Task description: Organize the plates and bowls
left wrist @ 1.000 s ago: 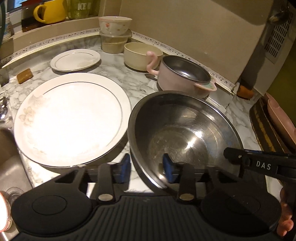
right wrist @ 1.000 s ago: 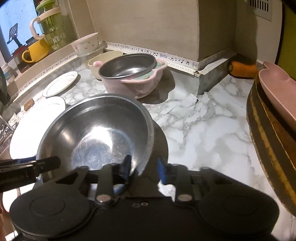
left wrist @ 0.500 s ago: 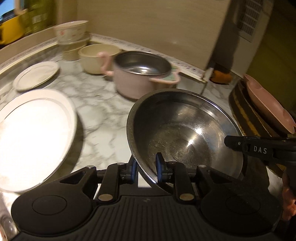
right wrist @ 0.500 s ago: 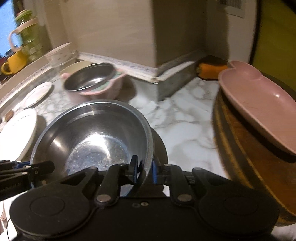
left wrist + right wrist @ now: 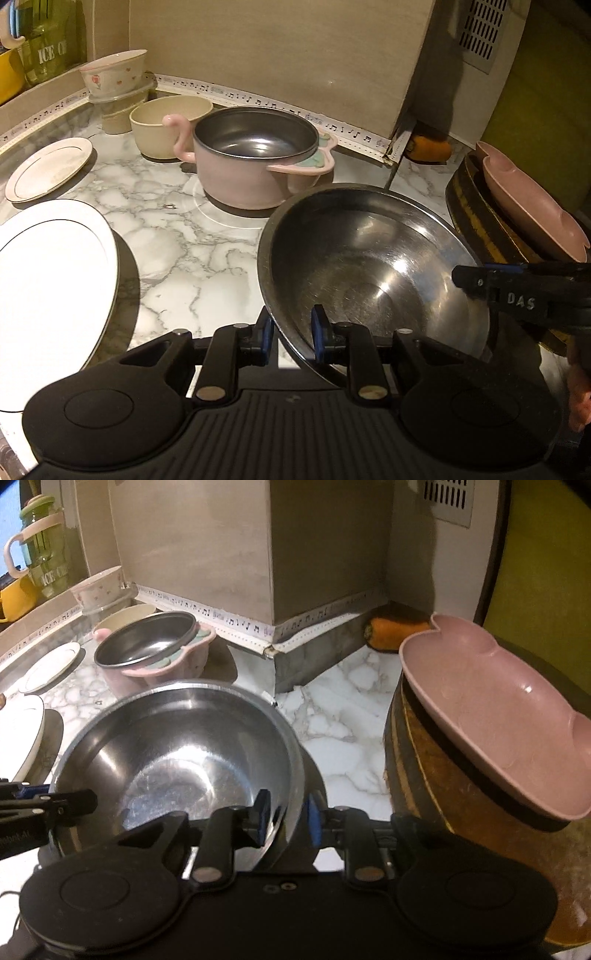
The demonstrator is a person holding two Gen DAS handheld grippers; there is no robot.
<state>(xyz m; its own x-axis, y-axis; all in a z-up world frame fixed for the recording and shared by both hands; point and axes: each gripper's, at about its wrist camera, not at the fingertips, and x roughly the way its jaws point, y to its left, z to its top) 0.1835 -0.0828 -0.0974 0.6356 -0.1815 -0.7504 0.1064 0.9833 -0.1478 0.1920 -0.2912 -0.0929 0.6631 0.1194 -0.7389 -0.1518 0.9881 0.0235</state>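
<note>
A large steel bowl [image 5: 369, 273] is held by both grippers above the marble counter [image 5: 192, 251]. My left gripper [image 5: 290, 334] is shut on its left rim. My right gripper [image 5: 286, 821] is shut on its right rim; the bowl also shows in the right wrist view [image 5: 177, 753]. A big white plate [image 5: 48, 291] lies to the left, a small white plate [image 5: 48, 168] behind it. A pink pot [image 5: 255, 158] with a steel liner stands behind the bowl. A cream bowl [image 5: 166, 122] and a stacked floral bowl [image 5: 114, 74] sit at the back.
A pink heart-shaped dish [image 5: 495, 716] rests on a round wooden block [image 5: 454, 786] at the right. An orange object [image 5: 395, 633] lies in the back corner. A green jug [image 5: 44, 550] and a yellow mug [image 5: 14, 598] stand on the ledge. The wall juts out behind.
Both grippers have carried the steel bowl to the right, away from the big white plate and closer to the wooden block. Both stay shut on its rim.
</note>
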